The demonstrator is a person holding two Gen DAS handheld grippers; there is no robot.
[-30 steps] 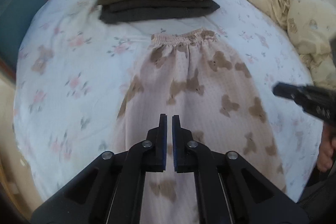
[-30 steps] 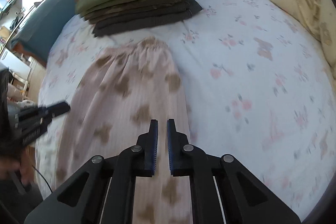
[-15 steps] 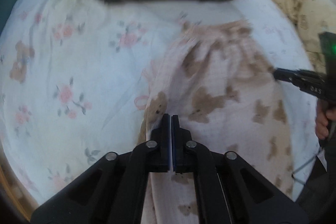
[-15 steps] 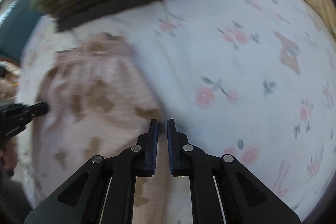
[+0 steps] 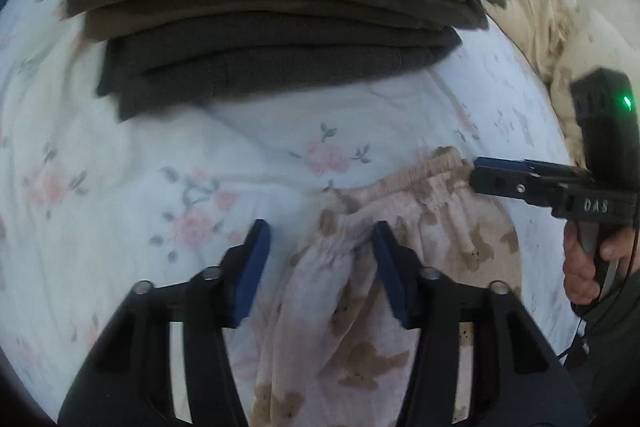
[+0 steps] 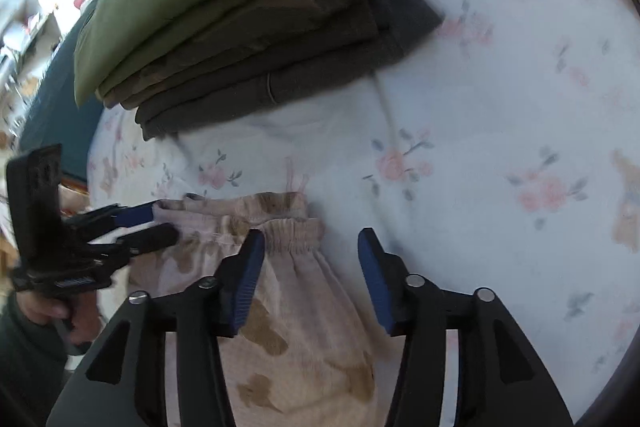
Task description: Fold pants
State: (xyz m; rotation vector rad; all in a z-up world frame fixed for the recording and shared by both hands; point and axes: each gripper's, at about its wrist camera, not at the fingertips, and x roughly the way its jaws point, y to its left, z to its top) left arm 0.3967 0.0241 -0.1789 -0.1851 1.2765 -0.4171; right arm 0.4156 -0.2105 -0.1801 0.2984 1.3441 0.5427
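Pale pink pants with brown bear prints (image 5: 360, 307) lie on the floral bed sheet (image 5: 140, 187), elastic waistband (image 5: 420, 175) at the far end. My left gripper (image 5: 320, 259) is open, its jaws straddling the left waistband corner. My right gripper (image 6: 310, 267) is open over the right waistband corner (image 6: 292, 231). In the left wrist view the right gripper (image 5: 504, 179) shows side-on at the waistband's right end. In the right wrist view the left gripper (image 6: 152, 225) shows at the left end, jaws apart around the fabric edge.
A stack of folded pants, green on top and dark grey below (image 5: 260, 7), sits just beyond the waistband; it also shows in the right wrist view (image 6: 240, 27). A cream blanket (image 5: 532, 7) lies at the far right. A teal cushion (image 6: 56, 107) borders the bed's left side.
Both grippers have moved forward along the pants to the waistband and opened from shut. The pants have been folded, with the fabric brought up toward the waistband.
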